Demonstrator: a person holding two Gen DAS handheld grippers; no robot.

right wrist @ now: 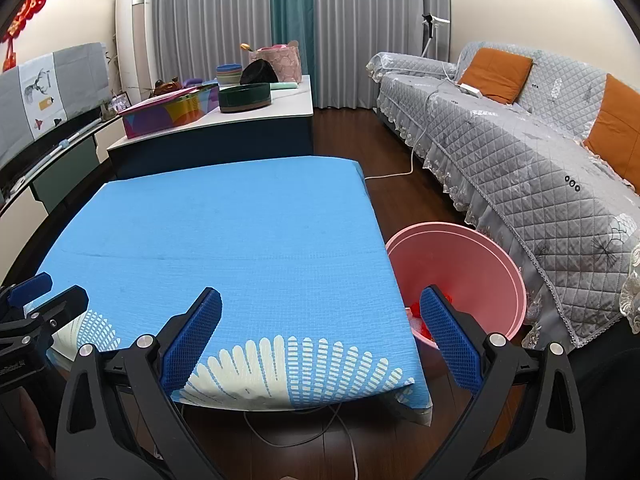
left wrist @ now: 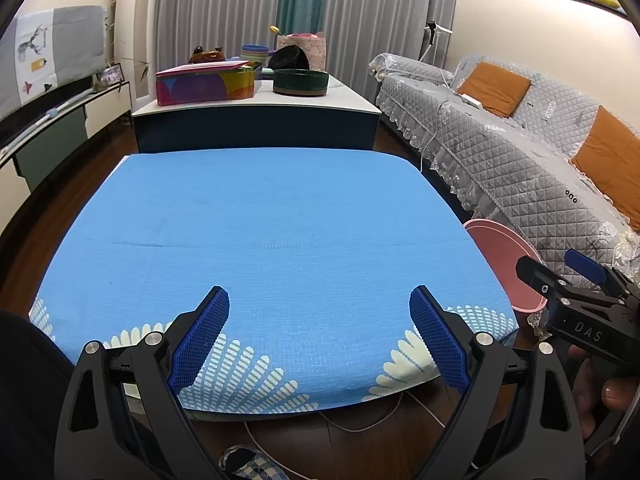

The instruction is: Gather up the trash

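A table with a blue flower-print cloth [left wrist: 272,232] fills both views [right wrist: 224,240]. A pink bin [right wrist: 460,276] stands on the floor at the table's right side, with red trash [right wrist: 418,314] in its bottom; its rim also shows in the left wrist view [left wrist: 504,256]. My left gripper [left wrist: 319,312] is open and empty over the table's near edge. My right gripper [right wrist: 320,312] is open and empty over the table's near right corner, beside the bin. Each gripper shows at the edge of the other's view.
A grey quilted sofa [right wrist: 540,152] with orange cushions runs along the right. A low white table [left wrist: 256,100] behind holds a colourful box [left wrist: 206,82], a dark green bowl [left wrist: 301,81] and pots. A TV stand [left wrist: 60,120] is at left. Cables [right wrist: 344,432] lie on the floor.
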